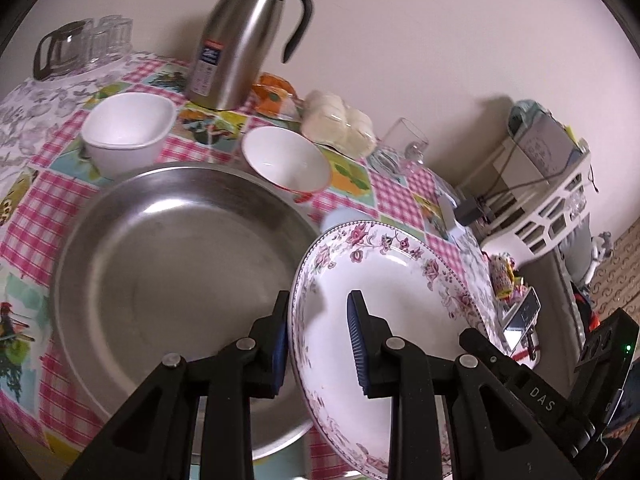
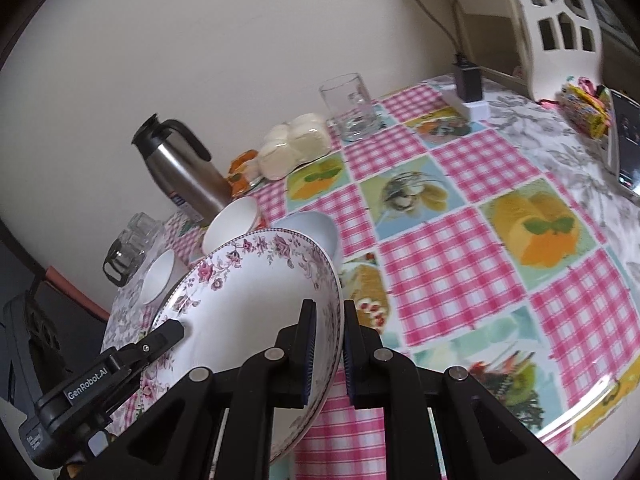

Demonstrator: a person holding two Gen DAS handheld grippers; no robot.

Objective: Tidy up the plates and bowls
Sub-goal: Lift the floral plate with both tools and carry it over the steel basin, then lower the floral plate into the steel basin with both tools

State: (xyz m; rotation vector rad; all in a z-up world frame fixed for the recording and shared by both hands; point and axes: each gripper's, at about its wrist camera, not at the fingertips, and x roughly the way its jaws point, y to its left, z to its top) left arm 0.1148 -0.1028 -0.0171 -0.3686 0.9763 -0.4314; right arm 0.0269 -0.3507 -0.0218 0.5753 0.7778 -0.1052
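A white deep plate with a pink floral rim [image 1: 392,280] [image 2: 248,292] hangs tilted above the table, carried by both grippers. My left gripper [image 1: 320,344] is shut on its near-left rim, one pad inside and one outside. At the opposite edge my right gripper [image 2: 327,344] clamps the rim. Just left of it a large steel plate [image 1: 180,272] rests on the checked tablecloth. Behind stand a square white bowl [image 1: 128,128] and a round red-rimmed bowl [image 1: 286,160]. Another pale bowl [image 2: 312,228] peeks out behind the floral plate.
A steel thermos jug [image 1: 248,40], a glass pot with tumblers [image 1: 80,48], wrapped buns [image 1: 340,124] and a glass mug [image 2: 352,108] line the wall side. A phone [image 2: 624,140] and a snack packet [image 2: 584,112] lie at the far right. A white plastic basket [image 1: 552,208] stands beyond the table edge.
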